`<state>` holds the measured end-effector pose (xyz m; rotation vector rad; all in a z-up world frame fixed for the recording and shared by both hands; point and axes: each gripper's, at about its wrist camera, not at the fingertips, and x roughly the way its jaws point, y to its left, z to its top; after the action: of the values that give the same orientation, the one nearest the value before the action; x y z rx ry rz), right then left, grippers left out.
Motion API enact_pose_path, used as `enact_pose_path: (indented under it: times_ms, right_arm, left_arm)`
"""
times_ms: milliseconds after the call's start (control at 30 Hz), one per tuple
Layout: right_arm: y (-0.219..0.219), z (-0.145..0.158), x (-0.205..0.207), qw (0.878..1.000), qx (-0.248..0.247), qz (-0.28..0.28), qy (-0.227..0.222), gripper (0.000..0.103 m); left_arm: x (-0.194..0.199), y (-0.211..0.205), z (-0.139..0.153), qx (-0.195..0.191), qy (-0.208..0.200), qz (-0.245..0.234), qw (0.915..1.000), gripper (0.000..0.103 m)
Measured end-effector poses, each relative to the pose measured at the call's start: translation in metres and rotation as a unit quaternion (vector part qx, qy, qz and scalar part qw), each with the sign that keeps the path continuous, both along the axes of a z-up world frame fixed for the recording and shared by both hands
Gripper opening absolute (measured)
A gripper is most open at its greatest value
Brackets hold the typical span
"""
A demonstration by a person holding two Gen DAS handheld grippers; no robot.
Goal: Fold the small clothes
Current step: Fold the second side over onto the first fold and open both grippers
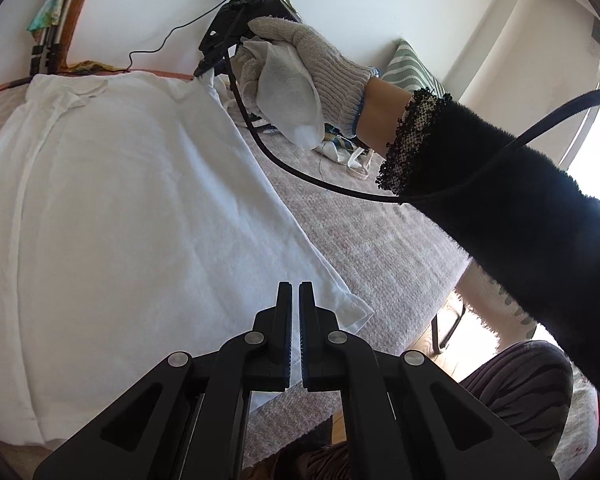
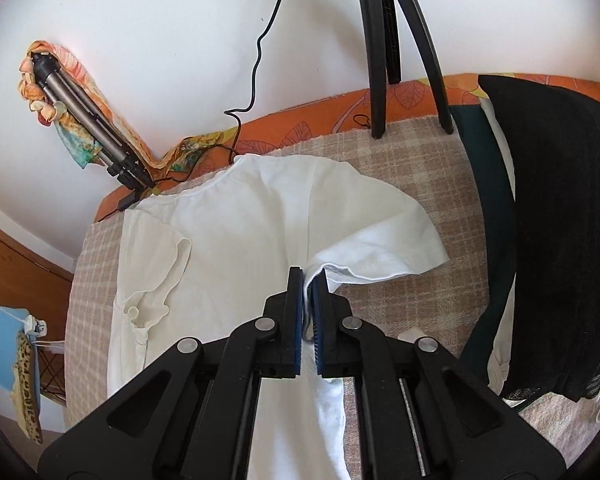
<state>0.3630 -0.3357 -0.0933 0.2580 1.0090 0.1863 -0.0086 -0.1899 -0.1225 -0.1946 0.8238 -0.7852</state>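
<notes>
A white T-shirt (image 1: 120, 200) lies flat on the woven table cover (image 1: 372, 240). My left gripper (image 1: 295, 292) is shut on the shirt's hem near its bottom right corner. In the right wrist view the same T-shirt (image 2: 240, 232) lies with its collar away from me. My right gripper (image 2: 307, 280) is shut on the shirt's side edge just below the right sleeve (image 2: 384, 236). The left sleeve (image 2: 160, 280) is folded in and crumpled. The right gripper also shows in the left wrist view (image 1: 220, 52), held by a gloved hand (image 1: 312, 64) at the far end of the shirt.
A black garment (image 2: 560, 240) lies piled at the right over other clothes. Black tripod legs (image 2: 384, 48) stand at the table's back edge. A second tripod with a coloured scarf (image 2: 80, 120) leans at the back left. A black cable (image 1: 300, 172) hangs across the table.
</notes>
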Motion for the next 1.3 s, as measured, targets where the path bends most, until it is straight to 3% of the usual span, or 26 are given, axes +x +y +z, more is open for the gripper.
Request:
enact_pose_path:
  times_ms: [167, 200, 233, 300, 400, 533, 567, 633, 733, 867, 1067, 1200, 1267, 1300]
  right_arm:
    - [-0.004, -0.005, 0.001, 1.0, -0.004, 0.013, 0.025, 0.006]
    - [-0.008, -0.006, 0.002, 1.0, 0.0, 0.009, 0.029, 0.006]
    - [-0.011, -0.007, 0.003, 1.0, 0.001, 0.004, 0.031, 0.006]
    - [-0.018, -0.009, 0.005, 0.999, 0.005, -0.006, 0.035, 0.006]
    - [-0.025, -0.01, 0.008, 0.999, 0.011, -0.014, 0.038, 0.006]
    - [-0.027, -0.009, 0.011, 0.999, 0.007, -0.013, 0.037, 0.006]
    - [-0.027, -0.009, 0.011, 0.999, 0.006, -0.013, 0.037, 0.006]
    - [-0.026, -0.01, 0.013, 0.999, 0.007, -0.012, 0.037, 0.006]
    - [-0.021, -0.011, 0.014, 0.999, 0.004, -0.012, 0.037, 0.006]
    - [-0.01, -0.004, 0.013, 1.0, -0.01, -0.008, 0.028, 0.006]
    - [0.017, 0.014, 0.009, 0.999, -0.03, 0.01, 0.014, 0.006]
    - [0.02, 0.016, 0.008, 0.999, -0.039, 0.012, 0.016, 0.006]
    - [0.015, 0.014, 0.007, 0.999, -0.039, 0.006, 0.02, 0.006]
    - [0.011, 0.014, 0.007, 0.999, -0.039, 0.001, 0.023, 0.006]
  left_arm:
    - [-0.004, -0.019, -0.001, 0.021, -0.027, -0.037, 0.9987, 0.003]
    - [-0.006, -0.027, -0.002, 0.031, -0.032, -0.047, 0.9979, 0.011]
    - [-0.008, -0.033, -0.004, 0.042, -0.039, -0.055, 0.9968, 0.026]
    - [-0.013, -0.048, -0.005, 0.052, -0.058, -0.069, 0.9946, 0.039]
    - [-0.014, -0.067, -0.008, 0.065, -0.06, -0.08, 0.9928, 0.048]
    - [-0.01, -0.082, -0.017, 0.106, -0.064, -0.067, 0.99, 0.045]
    - [-0.008, -0.084, -0.019, 0.117, -0.064, -0.058, 0.9893, 0.038]
    - [-0.003, -0.082, -0.02, 0.128, -0.067, -0.036, 0.9889, 0.001]
    - [0.007, -0.064, -0.018, 0.074, -0.025, -0.022, 0.9967, 0.001]
    - [0.006, -0.038, -0.012, 0.039, -0.011, -0.005, 0.9992, 0.001]
    - [0.002, -0.001, -0.006, 0.002, -0.006, 0.042, 0.9991, 0.0]
    - [0.0, -0.01, -0.003, 0.0, -0.018, 0.021, 0.9996, 0.001]
    - [-0.002, -0.026, -0.002, 0.013, -0.022, -0.002, 0.9997, 0.011]
    - [-0.005, -0.036, -0.003, 0.024, -0.032, -0.012, 0.9991, 0.032]
